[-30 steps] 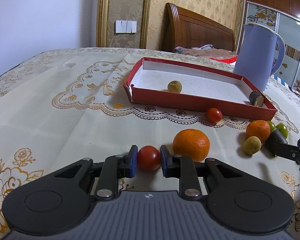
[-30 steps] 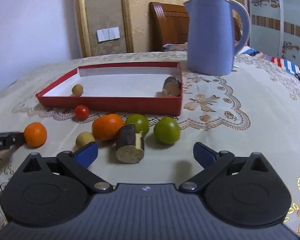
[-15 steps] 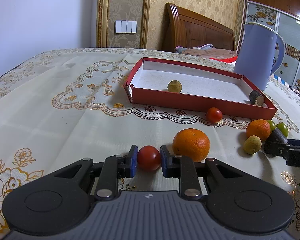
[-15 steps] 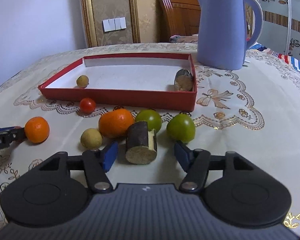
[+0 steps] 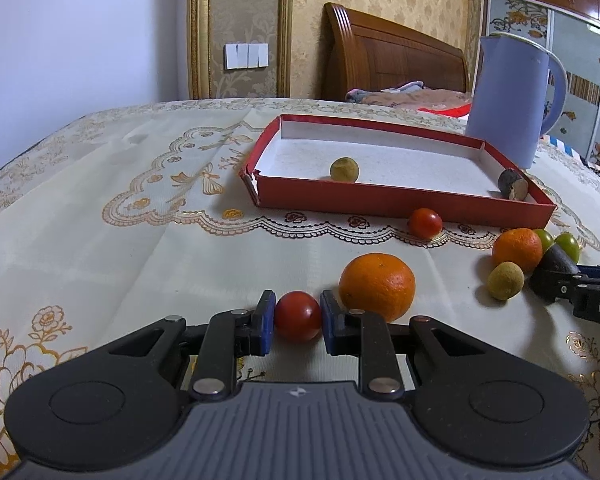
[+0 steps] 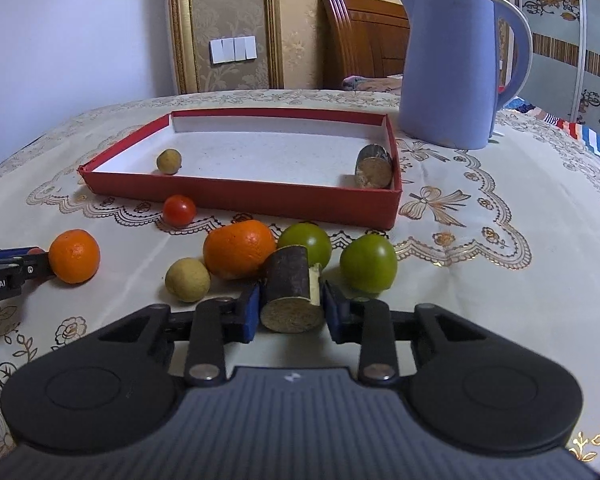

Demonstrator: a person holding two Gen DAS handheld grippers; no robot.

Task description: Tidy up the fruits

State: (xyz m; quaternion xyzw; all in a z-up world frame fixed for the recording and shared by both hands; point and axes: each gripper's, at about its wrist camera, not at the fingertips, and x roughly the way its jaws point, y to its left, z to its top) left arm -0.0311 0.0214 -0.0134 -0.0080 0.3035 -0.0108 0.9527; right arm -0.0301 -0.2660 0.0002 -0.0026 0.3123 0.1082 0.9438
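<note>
Here, on a cream embroidered tablecloth [image 5: 120, 248] before a red tray [image 6: 240, 198].
Left gripper [image 5: 298, 316] clamped on a tomato [image 5: 299, 315], right gripper [image 6: 290, 308] clamped on a dark stub [image 6: 292, 294], both near the tray's front wall; bedroom headboard [image 5: 388, 64] beyond.

The left tongs [image 5: 298, 316] point down at a slant, low over the counter [image 5: 140, 248], their 2 blue pads [image 5: 265, 322] pressed on a tomato [image 5: 299, 315]. The right tongs [image 6: 291, 308] slant down likewise, clamped on a dark stub [image 6: 292, 295], pads against both its sides. Each tongs' tip shows at the edge of the other's view.
</note>
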